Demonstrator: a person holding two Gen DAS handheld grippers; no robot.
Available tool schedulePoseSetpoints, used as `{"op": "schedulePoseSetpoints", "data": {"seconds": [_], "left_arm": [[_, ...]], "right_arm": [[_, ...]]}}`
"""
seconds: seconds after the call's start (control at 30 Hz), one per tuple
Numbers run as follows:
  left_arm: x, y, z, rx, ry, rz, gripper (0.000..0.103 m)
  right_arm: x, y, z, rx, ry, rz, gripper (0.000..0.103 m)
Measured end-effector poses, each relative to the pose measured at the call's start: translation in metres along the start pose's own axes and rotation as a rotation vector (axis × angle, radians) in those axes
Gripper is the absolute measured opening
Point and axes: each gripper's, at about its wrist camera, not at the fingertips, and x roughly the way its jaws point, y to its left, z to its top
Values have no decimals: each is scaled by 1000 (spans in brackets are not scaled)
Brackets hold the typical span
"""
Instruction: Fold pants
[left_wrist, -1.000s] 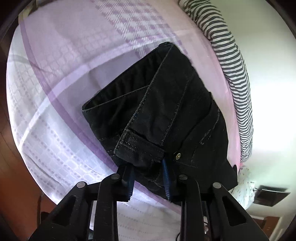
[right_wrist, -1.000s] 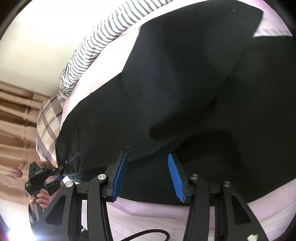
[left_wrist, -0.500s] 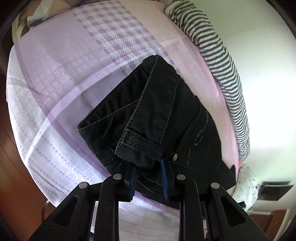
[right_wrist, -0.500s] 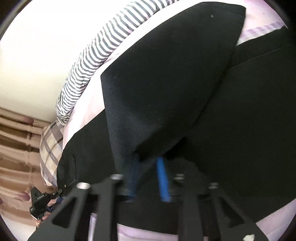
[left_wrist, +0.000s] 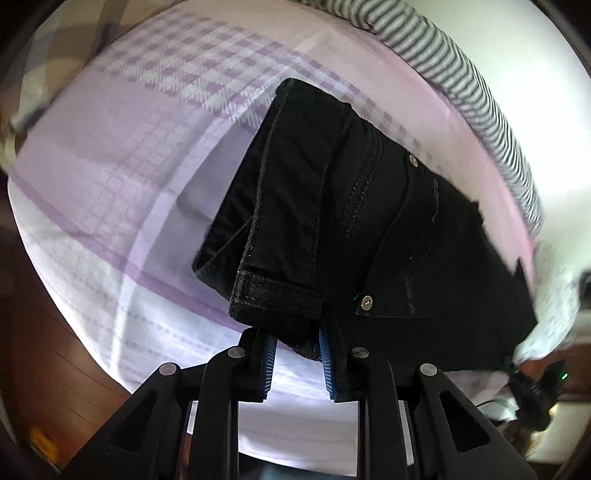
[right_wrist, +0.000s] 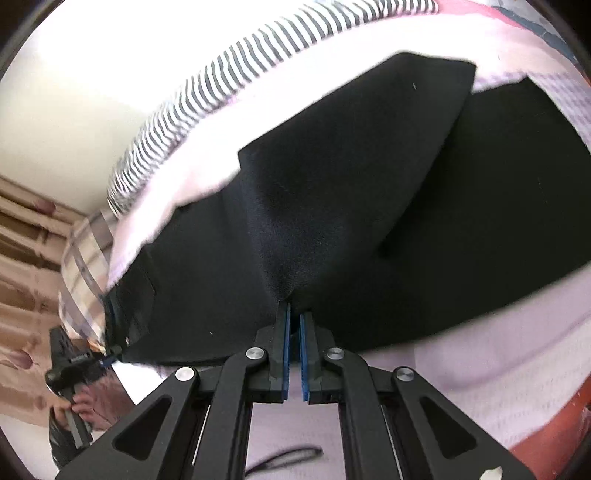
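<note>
Gripping the black denim pants (left_wrist: 369, 221) at two places, the person had them partly raised off the pale purple checked bedsheet (left_wrist: 129, 177), apparently so one end could be carried over and laid down as a fold. The left gripper (left_wrist: 295, 350) pinched the thick stitched waistband corner beside a brass rivet (left_wrist: 366, 302); its blue-padded fingers (left_wrist: 269, 365) stood somewhat apart, held open by the bunched denim between them. That corner hung directly above and between the jaws, while the rest of the garment stretched away toward the black-and-white striped blanket (left_wrist: 480, 96) along the far side of the bed.

The right gripper (right_wrist: 293, 332) held a plain stretch of the pants (right_wrist: 351, 203), the jaws pressed almost together on a thin pinch of cloth. Fabric puckered upward from that pinch, which suggested it was bearing tension. A lifted flap rose from the jaws over a flatter layer lying on the sheet, so the fold seemed underway but not yet laid.
</note>
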Motion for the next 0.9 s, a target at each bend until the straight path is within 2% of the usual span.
{"op": "schedulePoseSetpoints", "data": {"seconds": [0.13, 0.27, 0.33, 0.4, 0.5, 0.6, 0.67, 0.73, 0.83, 0.9], "left_arm": [[4, -13, -4, 52, -18, 76, 23], [1, -22, -9, 55, -37, 112, 26], [-4, -25, -9, 32, -41, 106, 27], [-14, -29, -13, 36, -46, 109, 30], [-31, -39, -22, 65, -61, 162, 35], [-49, -59, -37, 177, -128, 264, 36], [-61, -83, -50, 291, -217, 299, 36], [-68, -109, -60, 399, -282, 287, 37], [-67, -156, -77, 572, -355, 206, 45], [-56, -192, -92, 714, -379, 149, 46]], "right_arm": [[23, 1, 1, -14, 49, -47, 5], [25, 0, 9, 21, 77, -6, 13], [19, -8, 9, 42, 70, 26, 25], [12, -19, 10, 52, 53, 27, 31], [-2, -36, 13, 71, 21, 39, 31], [-13, -48, 21, 98, -17, 39, 31], [-18, -58, 28, 120, -31, 55, 31], [-23, -68, 38, 143, -54, 64, 31], [-27, -86, 58, 173, -87, 68, 31], [-29, -100, 73, 193, -94, 75, 31]]}}
